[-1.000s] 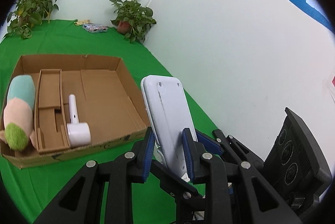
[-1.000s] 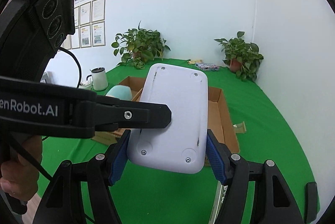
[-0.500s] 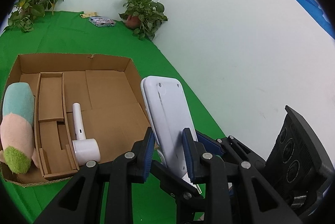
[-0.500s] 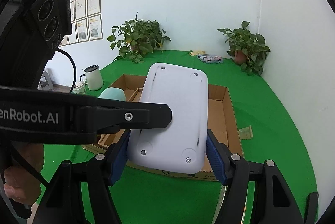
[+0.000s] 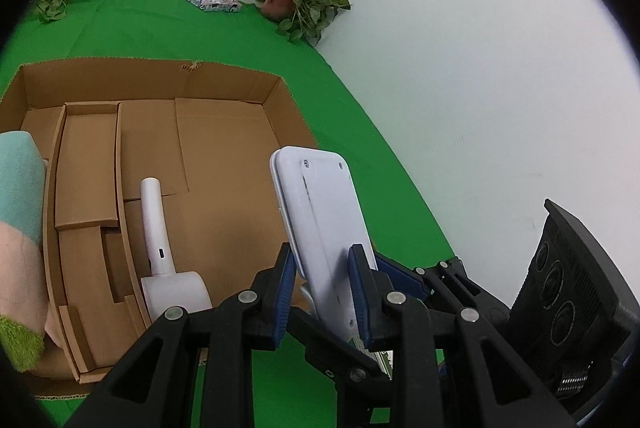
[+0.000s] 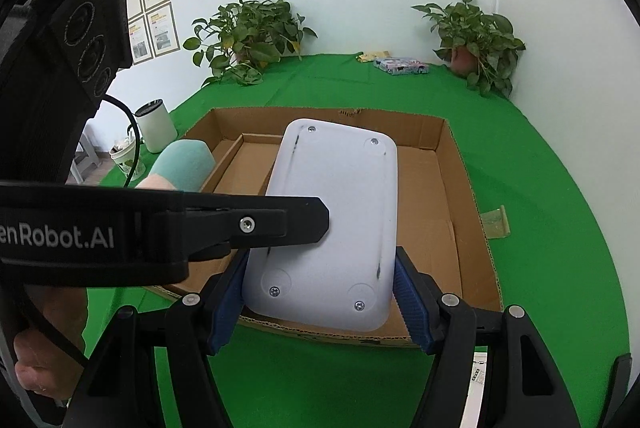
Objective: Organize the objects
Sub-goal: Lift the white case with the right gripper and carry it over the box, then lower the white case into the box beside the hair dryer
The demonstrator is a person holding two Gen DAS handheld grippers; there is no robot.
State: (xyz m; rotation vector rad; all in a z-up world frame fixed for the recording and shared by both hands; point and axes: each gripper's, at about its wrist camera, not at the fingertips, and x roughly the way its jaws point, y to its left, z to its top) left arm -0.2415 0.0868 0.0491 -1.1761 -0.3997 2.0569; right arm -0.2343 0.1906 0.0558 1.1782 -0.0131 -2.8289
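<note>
Both grippers, left (image 5: 322, 282) and right (image 6: 320, 302), clamp the white slab (image 6: 332, 212); lower it level (my judgement) into the box (image 6: 452, 220), mid-frame.

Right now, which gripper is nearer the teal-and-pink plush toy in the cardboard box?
Left. The teal-and-pink plush toy lies to the left of the left gripper; the right gripper is on the left gripper's far side from the toy.
</note>
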